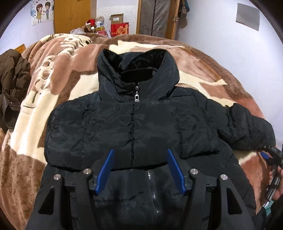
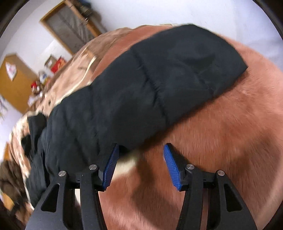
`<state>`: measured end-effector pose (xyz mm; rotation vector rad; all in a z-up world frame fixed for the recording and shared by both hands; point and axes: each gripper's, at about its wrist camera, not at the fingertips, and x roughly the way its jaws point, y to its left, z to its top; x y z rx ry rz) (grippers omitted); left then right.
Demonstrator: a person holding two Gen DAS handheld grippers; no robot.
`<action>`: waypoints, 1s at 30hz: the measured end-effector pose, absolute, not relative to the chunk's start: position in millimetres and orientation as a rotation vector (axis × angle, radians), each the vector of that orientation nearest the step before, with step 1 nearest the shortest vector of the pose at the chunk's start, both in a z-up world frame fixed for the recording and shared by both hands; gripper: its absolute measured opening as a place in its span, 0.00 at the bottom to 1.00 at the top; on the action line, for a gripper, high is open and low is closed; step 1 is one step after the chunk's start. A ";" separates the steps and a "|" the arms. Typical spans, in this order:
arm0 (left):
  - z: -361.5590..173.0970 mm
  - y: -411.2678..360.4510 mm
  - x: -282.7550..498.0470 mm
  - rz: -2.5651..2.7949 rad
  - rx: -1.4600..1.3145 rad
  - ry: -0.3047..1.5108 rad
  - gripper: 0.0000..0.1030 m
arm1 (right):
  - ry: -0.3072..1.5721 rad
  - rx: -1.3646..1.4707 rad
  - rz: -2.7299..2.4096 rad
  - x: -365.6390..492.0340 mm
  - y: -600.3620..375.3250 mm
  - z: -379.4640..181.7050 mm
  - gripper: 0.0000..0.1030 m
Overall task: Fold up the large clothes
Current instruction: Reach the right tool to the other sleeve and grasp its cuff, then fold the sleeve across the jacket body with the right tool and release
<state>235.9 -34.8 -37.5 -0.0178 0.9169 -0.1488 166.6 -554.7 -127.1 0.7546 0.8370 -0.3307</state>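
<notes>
black padded jacket (image 1: 134,123) flat on blanket (image 1: 35,113), front up, zipped, one sleeve (image 2: 159,79) lying out sideways. left gripper (image 1: 139,169) wide, empty, above hem. right gripper (image 2: 139,166) wide, empty, beside sleeve, likely lining up to fold it inward.

We see a black jacket (image 1: 141,120) of quilted, faintly shiny woven cloth, its collar lining darker and plush, with a bright metal zip pull (image 1: 136,98). The blanket (image 1: 44,88) under it is thick, fuzzy fleece, matt throughout. Our left gripper (image 1: 140,169) has matt black plastic arms, ribbed blue pads (image 1: 106,174) and polished metal pins; the right gripper (image 2: 140,165) looks the same. The wardrobe (image 1: 72,16) is smooth wood.
</notes>
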 end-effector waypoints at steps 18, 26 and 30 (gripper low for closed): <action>-36.5 3.9 230.5 -0.090 -0.109 0.932 0.62 | 0.641 0.706 -0.254 176.9 -540.9 -35.0 0.10; -17.2 40.3 219.0 -0.061 -0.185 0.879 0.62 | 0.545 0.537 0.006 195.5 -442.4 79.4 0.09; -13.8 60.6 213.9 -0.037 -0.222 0.861 0.62 | 0.569 0.467 0.149 221.7 -376.4 102.6 0.09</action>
